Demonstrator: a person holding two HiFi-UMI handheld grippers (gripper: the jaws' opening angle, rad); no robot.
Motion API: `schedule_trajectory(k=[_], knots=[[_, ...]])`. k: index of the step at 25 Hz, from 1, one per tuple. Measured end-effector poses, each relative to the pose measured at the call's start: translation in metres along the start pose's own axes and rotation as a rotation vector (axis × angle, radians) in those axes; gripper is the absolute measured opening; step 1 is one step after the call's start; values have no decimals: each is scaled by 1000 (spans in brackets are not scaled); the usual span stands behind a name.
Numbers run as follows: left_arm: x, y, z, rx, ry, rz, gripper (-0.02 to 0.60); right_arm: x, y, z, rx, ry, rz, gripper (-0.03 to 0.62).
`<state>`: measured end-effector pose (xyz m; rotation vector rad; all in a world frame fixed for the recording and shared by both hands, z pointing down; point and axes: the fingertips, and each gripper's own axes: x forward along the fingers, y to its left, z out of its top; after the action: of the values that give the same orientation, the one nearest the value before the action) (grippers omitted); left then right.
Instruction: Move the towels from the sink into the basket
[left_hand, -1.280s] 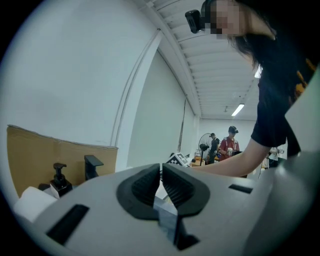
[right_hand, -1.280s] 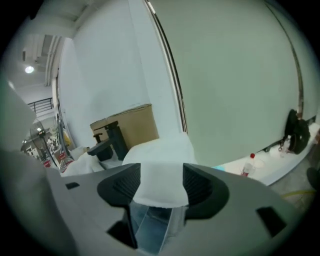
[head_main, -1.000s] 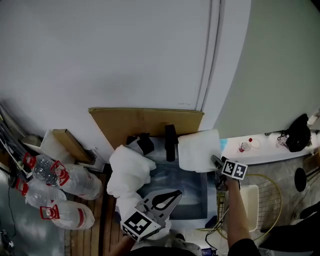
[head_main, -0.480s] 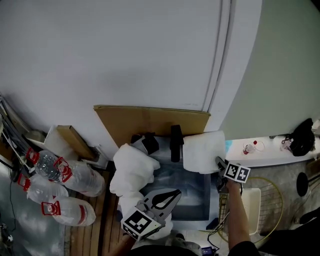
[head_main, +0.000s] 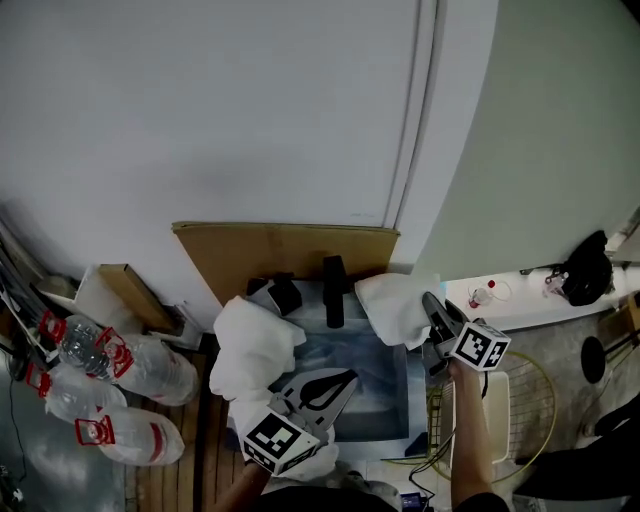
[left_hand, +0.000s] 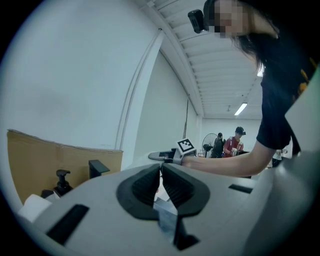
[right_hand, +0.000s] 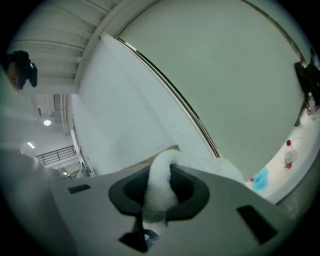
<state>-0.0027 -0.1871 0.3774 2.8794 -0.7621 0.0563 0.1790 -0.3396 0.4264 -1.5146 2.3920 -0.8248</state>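
Where a brown cardboard sheet (head_main: 285, 252) is leaned against the white wall, a rectangular steel sink (head_main: 380, 375) is seen just in front of it. A heap of white fluffy towels (head_main: 255, 345) is draped over the sink's left rim, and a single white towel (head_main: 390, 303) is found at its back right corner. A round wire basket (head_main: 553, 385) is set to the right of the sink, beyond the right forearm. The right gripper (head_main: 428, 302) is held at the white towel's right edge; its jaws are closing, and a thick fold of that towel is pinched between them. The left gripper (head_main: 350, 378) is held over the sink's front, its jaws drawn together with nothing between them.
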Motion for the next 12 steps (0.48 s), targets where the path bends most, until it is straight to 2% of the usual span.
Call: schedule_trajectory(k=[12], knots=[[8,-25,10,32,-32,-125,17,-76,87,97,-140,-283,44,54]])
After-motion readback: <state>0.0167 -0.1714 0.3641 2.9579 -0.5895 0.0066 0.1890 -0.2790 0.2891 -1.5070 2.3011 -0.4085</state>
